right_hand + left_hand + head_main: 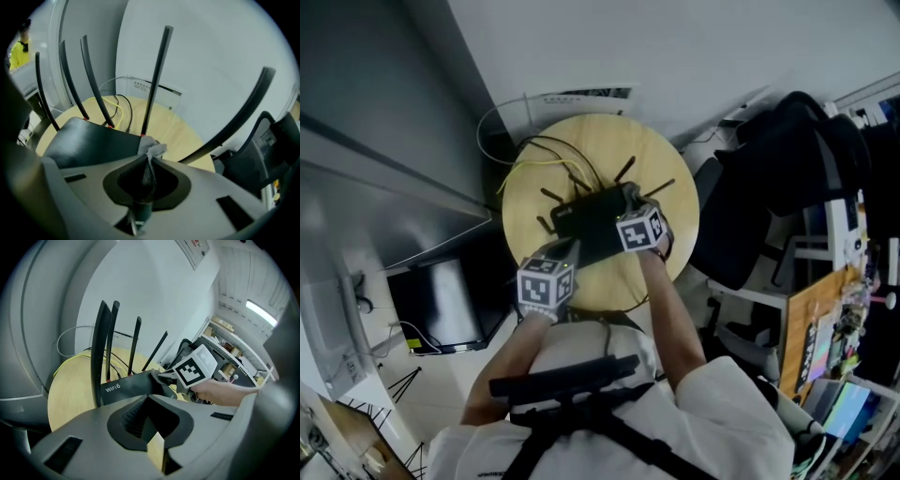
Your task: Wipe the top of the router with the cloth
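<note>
I find the black flat plastic router [591, 220] at the centre of the round pale wooden table [667, 173], antennas upright along its far edge and ends.

The right gripper [149, 161] is at the router's right end. Its jaws are closed on a small grey cloth [152, 150], whose bunched tip touches the router's top beside an antenna foot.

The left gripper [147, 420] sits toward the table's near edge, just short of the router's near left side. Its jaws are pressed together and I see nothing between them.
</note>
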Motion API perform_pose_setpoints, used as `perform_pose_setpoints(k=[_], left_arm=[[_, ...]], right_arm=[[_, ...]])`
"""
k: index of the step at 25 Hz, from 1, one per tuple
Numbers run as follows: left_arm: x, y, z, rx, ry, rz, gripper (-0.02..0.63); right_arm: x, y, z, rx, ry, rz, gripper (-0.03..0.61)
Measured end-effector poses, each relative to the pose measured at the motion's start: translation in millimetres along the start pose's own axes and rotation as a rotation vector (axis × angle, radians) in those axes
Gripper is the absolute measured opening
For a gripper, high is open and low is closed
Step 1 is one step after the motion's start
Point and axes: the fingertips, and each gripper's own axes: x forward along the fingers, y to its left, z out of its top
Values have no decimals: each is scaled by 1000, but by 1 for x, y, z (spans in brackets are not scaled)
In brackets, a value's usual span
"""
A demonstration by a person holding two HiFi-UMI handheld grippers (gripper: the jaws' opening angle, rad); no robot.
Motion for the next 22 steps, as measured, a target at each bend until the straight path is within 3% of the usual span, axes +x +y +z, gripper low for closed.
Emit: perform_pose_setpoints(k=[11, 22], left_arm=[[-17, 11, -17, -33, -11, 33, -9], [-39, 35, -33, -77, -18, 93, -9]], right_arm=[[-20, 83, 11, -3, -65, 204, 37], [-35, 162, 15, -89, -73, 331, 38]])
